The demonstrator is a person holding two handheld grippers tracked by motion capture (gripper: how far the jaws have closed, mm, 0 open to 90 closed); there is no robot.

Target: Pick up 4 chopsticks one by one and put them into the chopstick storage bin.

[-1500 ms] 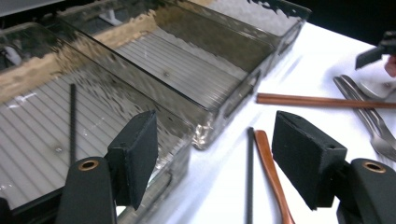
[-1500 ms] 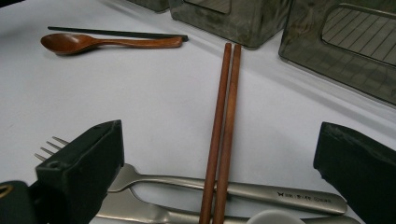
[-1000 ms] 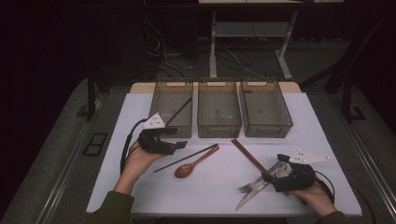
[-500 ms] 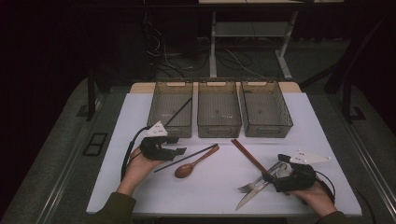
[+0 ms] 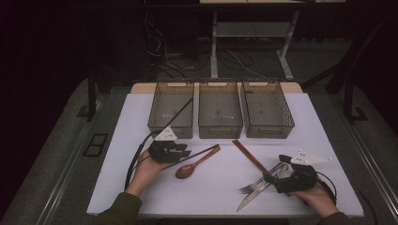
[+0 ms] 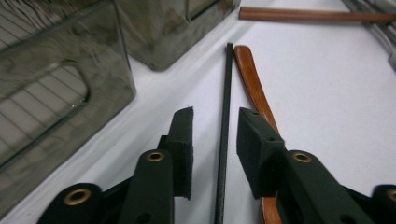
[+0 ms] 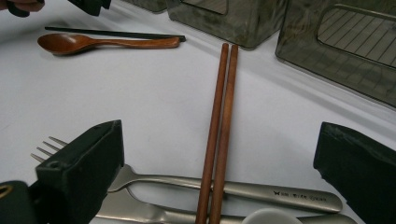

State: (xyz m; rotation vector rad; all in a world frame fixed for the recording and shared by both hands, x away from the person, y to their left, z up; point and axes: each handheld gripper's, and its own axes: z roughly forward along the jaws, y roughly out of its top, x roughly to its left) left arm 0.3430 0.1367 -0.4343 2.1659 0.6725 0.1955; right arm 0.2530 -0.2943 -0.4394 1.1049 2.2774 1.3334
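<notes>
Dim room, lit table

Light is falling on the white table [image 5: 141,117] while surroundings are sinking into darkness; near jaws are blurring.

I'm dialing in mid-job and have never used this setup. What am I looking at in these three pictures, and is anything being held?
A person works at a white table with a hand-held gripper in each hand. The high view looks down from above; each of the other two cameras rides on one gripper and looks along its black jaws.

At the back stand three clear bins. In front lie a black chopstick beside a wooden spoon, brown chopsticks, a fork and a knife.

The left hand-held gripper has just been closing around the black chopstick; its pads don't touch it yet. The right hand-held gripper stands wide open over the brown chopsticks. Nothing is held.
</notes>
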